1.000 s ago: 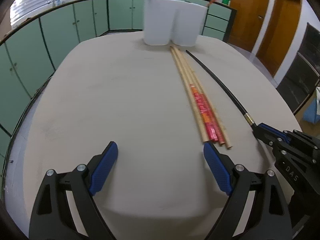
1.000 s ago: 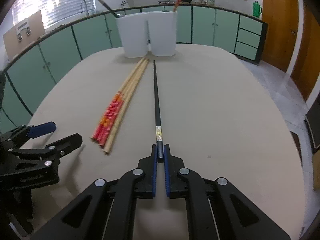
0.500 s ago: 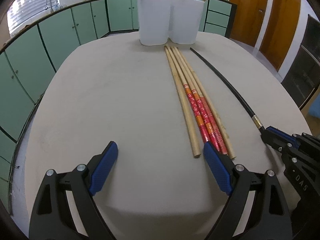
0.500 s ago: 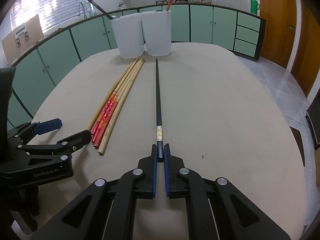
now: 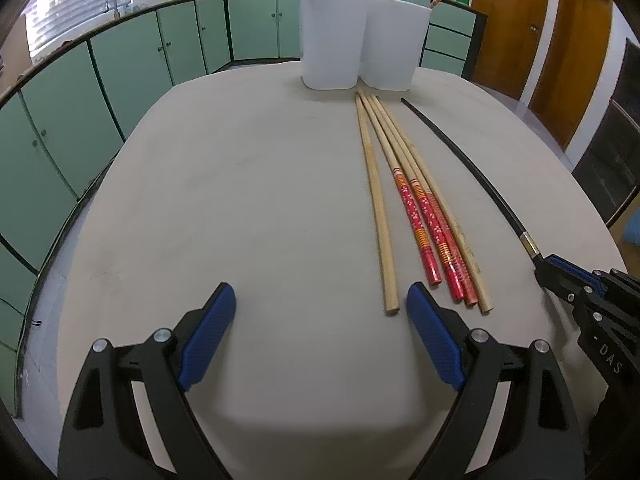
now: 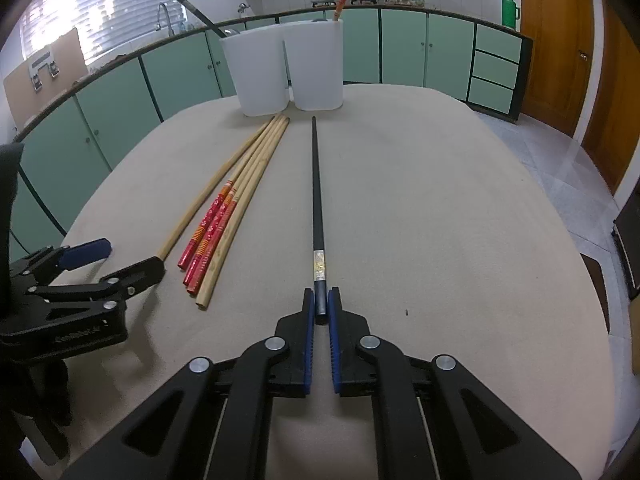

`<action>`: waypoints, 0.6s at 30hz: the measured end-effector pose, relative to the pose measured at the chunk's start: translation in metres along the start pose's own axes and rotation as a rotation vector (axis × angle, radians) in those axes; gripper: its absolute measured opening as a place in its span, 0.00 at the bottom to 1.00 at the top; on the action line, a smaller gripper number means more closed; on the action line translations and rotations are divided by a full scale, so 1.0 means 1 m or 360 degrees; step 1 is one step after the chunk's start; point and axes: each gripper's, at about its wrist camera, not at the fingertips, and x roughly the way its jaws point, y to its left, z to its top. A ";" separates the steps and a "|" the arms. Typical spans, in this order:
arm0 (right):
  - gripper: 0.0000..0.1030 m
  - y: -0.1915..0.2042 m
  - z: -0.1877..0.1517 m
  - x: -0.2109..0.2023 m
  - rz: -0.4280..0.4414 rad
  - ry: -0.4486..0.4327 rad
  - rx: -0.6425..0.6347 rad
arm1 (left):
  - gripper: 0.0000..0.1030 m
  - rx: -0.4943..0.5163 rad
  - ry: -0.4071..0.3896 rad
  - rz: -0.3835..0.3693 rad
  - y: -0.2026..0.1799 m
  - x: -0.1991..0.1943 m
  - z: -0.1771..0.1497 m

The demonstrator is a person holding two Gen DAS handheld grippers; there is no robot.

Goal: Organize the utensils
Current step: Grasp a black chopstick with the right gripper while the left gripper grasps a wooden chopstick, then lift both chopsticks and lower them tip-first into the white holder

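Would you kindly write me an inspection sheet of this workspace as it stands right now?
Surface: beige table, rounded far edge.
Job's things: black chopstick flat, near end pinched; plain wooden chopstick slightly apart from the bundle; two red-patterned chopsticks and another plain one beside them; two white holders at the far end, each with a utensil sticking out.
Clutter: nothing seen.
Grippers: left claw open, its right finger by the plain chopstick's near end; right claw shut on the black chopstick.
Cables: nothing seen.
Surroundings: green cabinets, wooden doors, pots on the counter.
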 end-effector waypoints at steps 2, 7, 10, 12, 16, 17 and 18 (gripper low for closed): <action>0.07 -0.001 0.000 0.001 0.0011 0.0001 0.0010 | 0.70 -0.0003 -0.0017 -0.0010 -0.002 -0.002 0.001; 0.07 -0.001 0.000 0.001 0.0018 -0.0002 0.0017 | 0.31 0.0012 -0.0044 -0.0065 -0.007 -0.005 0.000; 0.07 -0.001 0.000 0.001 0.0019 -0.0003 0.0017 | 0.12 0.0027 -0.0052 -0.0084 -0.011 -0.005 -0.001; 0.07 -0.001 0.000 0.001 0.0019 -0.0002 0.0017 | 0.06 0.0046 -0.0054 -0.0092 -0.015 -0.005 -0.001; 0.07 -0.001 0.000 0.000 0.0017 -0.0004 0.0015 | 0.06 0.0042 -0.0061 -0.0090 -0.015 -0.006 -0.002; 0.07 -0.002 0.000 0.000 0.0018 -0.0004 0.0016 | 0.06 0.0033 -0.0066 -0.0092 -0.014 -0.006 -0.002; 0.07 -0.002 0.000 0.000 0.0021 -0.0006 0.0018 | 0.06 0.0027 -0.0071 -0.0095 -0.014 -0.008 -0.002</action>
